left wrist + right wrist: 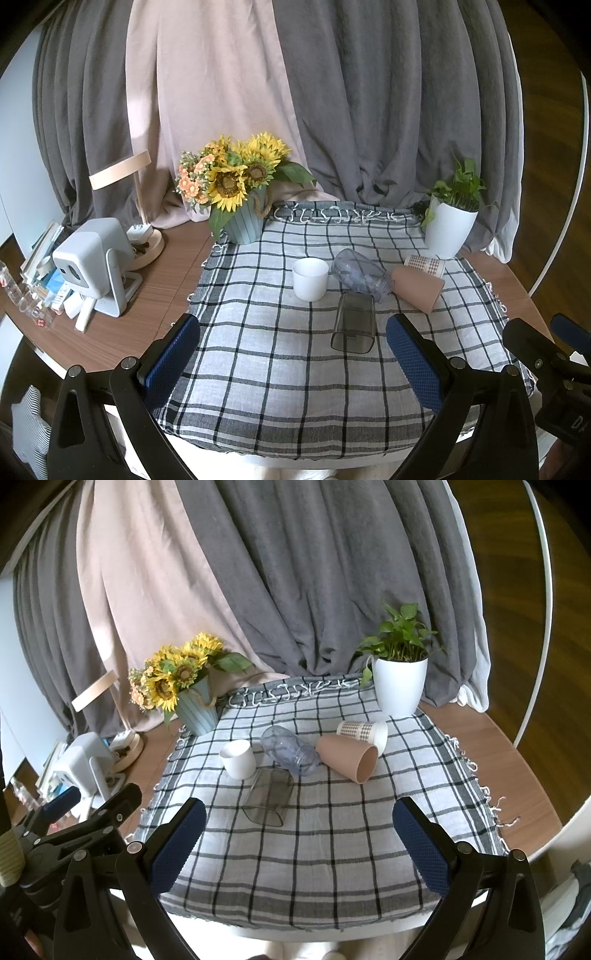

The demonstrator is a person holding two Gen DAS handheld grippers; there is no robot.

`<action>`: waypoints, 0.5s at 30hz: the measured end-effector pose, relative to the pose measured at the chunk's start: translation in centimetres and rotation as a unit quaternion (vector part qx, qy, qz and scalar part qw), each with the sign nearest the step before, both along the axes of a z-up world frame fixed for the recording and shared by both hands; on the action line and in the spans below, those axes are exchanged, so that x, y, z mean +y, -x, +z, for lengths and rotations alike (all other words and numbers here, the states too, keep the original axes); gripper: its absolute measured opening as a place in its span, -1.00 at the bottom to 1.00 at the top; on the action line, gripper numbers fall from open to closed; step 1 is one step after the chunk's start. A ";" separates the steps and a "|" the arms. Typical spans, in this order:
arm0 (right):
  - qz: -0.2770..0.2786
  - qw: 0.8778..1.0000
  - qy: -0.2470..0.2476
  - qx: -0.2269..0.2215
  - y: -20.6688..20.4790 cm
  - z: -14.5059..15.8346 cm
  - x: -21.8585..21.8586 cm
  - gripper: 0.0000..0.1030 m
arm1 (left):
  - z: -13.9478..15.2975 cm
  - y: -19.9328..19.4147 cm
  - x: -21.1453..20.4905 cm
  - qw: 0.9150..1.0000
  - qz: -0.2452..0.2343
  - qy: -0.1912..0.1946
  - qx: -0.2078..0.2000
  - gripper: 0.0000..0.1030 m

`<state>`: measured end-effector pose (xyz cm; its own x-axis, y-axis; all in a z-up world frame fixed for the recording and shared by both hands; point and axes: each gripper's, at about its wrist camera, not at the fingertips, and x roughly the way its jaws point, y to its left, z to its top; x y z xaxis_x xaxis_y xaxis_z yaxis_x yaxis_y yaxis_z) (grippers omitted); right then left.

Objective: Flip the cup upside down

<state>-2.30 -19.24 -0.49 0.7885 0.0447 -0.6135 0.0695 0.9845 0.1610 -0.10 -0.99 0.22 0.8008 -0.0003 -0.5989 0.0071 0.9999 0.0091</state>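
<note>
Several cups are on a checked cloth. A white cup stands upright. A smoky clear square cup lies on its side, mouth toward me. A bluish clear cup, a pink cup and a patterned paper cup also lie on their sides. My left gripper is open and empty, near the cloth's front. My right gripper is open and empty; it also shows at the right edge of the left wrist view.
A sunflower pot stands at the cloth's back left, a white plant pot at the back right. A white projector, a lamp and clutter fill the table's left. Curtains hang behind.
</note>
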 end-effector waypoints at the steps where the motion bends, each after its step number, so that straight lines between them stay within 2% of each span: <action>1: 0.000 1.000 0.001 0.000 0.0 0.0 -0.1 0.98 | 0.0 0.0 -0.1 1.000 0.001 0.000 0.000 1.00; 15: 0.001 1.000 0.000 0.000 0.0 -0.1 -0.1 0.98 | 0.1 0.0 -0.2 1.000 -0.001 -0.002 0.000 1.00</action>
<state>-2.31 -19.32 -0.58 0.7885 0.0462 -0.6133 0.0670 0.9848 0.1604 -0.07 -1.16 0.28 0.8003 0.0005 -0.5996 0.0097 0.9999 0.0138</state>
